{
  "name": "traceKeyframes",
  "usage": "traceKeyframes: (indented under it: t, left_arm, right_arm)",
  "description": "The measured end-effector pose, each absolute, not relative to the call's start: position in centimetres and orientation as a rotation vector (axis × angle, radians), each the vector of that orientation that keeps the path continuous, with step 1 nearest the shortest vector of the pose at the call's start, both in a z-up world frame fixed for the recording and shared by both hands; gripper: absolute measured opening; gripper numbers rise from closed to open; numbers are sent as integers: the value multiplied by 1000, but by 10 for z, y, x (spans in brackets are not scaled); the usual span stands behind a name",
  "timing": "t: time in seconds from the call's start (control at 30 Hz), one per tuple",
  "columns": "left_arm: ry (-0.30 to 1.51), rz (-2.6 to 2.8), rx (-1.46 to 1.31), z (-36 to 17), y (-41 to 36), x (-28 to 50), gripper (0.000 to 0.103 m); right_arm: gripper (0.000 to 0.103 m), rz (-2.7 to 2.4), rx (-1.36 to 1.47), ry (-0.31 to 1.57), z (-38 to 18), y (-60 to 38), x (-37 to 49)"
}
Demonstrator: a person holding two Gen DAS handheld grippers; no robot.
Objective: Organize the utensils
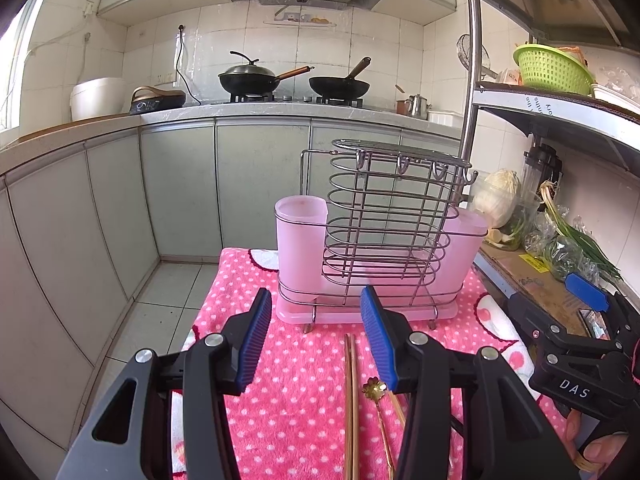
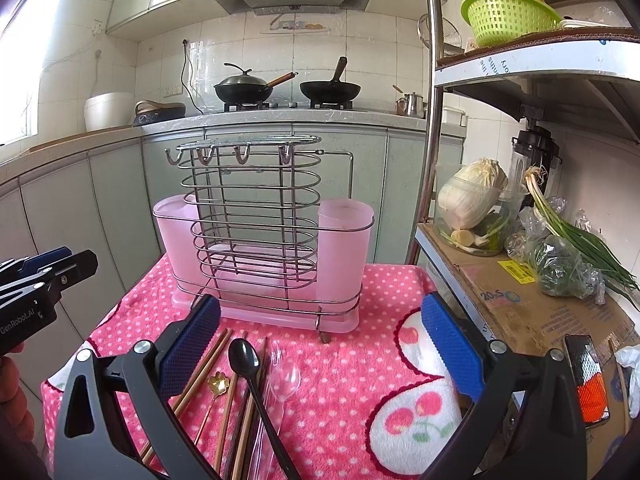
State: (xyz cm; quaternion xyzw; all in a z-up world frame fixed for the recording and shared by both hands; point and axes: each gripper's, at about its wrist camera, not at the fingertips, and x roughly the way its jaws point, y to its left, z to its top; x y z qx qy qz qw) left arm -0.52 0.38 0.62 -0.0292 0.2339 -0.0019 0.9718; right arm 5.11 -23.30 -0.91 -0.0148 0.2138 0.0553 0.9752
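2 tools hung above a pink polka-dot cloth (image 2: 360, 392) on the counter, and each camera cut off the near ends of the utensils lying there. The left tool (image 1: 316, 340) had its blue pads spread wide with nothing between them; the right tool (image 2: 320, 344) stood wider open, also empty.

From the left wrist only a pair of wooden chopsticks (image 1: 351, 400) and the flower-shaped head of a gold spoon (image 1: 374, 389) showed clearly — the spoon's handle ran down behind the tool's right finger, and whatever lay further right was hidden by it. The right wrist gave the fuller count: several wooden chopsticks (image 2: 200, 376) fanned beside the gold spoon (image 2: 218, 383), a black spoon (image 2: 244, 354) laid over them, and a clear plastic spoon (image 2: 285, 376) just right of it, hard to make out against the cloth. Their lower ends ran out of frame.

The utensil rack (image 2: 260, 232) — a wire basket with hooks, flanked by 2 pink plastic cups (image 2: 344, 248) on a pink tray — stood upright at the far side of the cloth, beyond the utensils. Whether the cups held anything could not be told; their walls were frosted.

Only the right wrist showed the phone (image 2: 588, 380) on the cardboard-covered shelf (image 2: 520, 304), beside the cabbage (image 2: 472, 192) and green onions (image 2: 580, 236).
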Motion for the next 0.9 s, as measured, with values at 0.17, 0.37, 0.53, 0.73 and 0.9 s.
traceKeyframes:
  t: [0.17,0.37,0.53,0.73,0.9]
  left_arm:
    - [479,-5,-62,3,5,-3,46]
    - [483,-6,-66,2,6,-1,46]
    - [487,-7,-67,0,6,0,46]
    - [525,-19,-68,-3,13,8,46]
    - [605,-70,-116,-8,26,21,47]
  right_arm:
    - [101,109,-31,435,-11,-232,53]
    - [101,108,-31,435,-12,-232,54]
    - [101,105,-28,440,-14,-233,55]
    - [101,147,-4,492,-18,-238,63]
    - [101,167,47,588,-31,-250,77]
